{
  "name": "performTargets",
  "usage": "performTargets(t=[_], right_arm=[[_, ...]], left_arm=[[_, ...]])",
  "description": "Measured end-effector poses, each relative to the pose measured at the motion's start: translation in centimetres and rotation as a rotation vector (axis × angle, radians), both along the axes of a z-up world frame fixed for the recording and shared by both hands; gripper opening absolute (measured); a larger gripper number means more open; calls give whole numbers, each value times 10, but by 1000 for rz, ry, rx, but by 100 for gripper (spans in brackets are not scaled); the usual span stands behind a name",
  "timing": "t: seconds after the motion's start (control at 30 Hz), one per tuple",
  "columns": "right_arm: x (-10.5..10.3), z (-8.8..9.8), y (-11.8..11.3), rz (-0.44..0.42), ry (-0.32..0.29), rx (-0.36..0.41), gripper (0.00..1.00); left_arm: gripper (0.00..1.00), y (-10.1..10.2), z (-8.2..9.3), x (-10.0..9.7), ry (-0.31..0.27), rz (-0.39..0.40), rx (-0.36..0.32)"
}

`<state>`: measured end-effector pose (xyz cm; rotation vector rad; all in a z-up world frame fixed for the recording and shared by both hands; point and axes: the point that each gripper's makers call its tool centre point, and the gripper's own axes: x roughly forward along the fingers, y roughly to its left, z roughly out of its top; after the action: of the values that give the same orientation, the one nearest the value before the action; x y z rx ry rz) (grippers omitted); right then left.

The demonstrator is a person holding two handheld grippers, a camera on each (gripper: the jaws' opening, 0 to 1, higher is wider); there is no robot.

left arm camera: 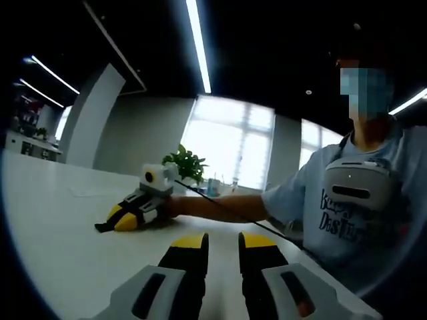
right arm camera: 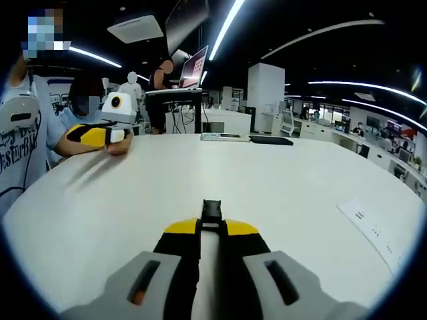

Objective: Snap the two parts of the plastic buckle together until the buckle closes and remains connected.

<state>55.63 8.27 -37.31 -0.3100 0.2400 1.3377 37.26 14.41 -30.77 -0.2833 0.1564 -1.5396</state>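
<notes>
Currently the right claw (right arm camera: 211, 230) grips 1 black buckle part (right arm camera: 212, 211) over the white counter (right arm camera: 280, 173). Well apart, the left claw (left arm camera: 223, 248) stands open with nothing between its jaws. Judging by this, the second part awaits pickup before mating.

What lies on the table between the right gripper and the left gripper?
In the right gripper view, only bare white table lies between the right gripper, shut on a black buckle part, and the left gripper.
</notes>
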Motion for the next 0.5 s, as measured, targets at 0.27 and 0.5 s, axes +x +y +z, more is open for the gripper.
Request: performTargets(t=[0.27, 0.5], right_arm=[[1, 0, 0, 9, 16, 2, 13], [10, -1, -3, -14, 31, 8, 18]], left_arm=[[17, 0, -1, -1, -3, -9, 7], [17, 0, -3, -1, -7, -7, 19]])
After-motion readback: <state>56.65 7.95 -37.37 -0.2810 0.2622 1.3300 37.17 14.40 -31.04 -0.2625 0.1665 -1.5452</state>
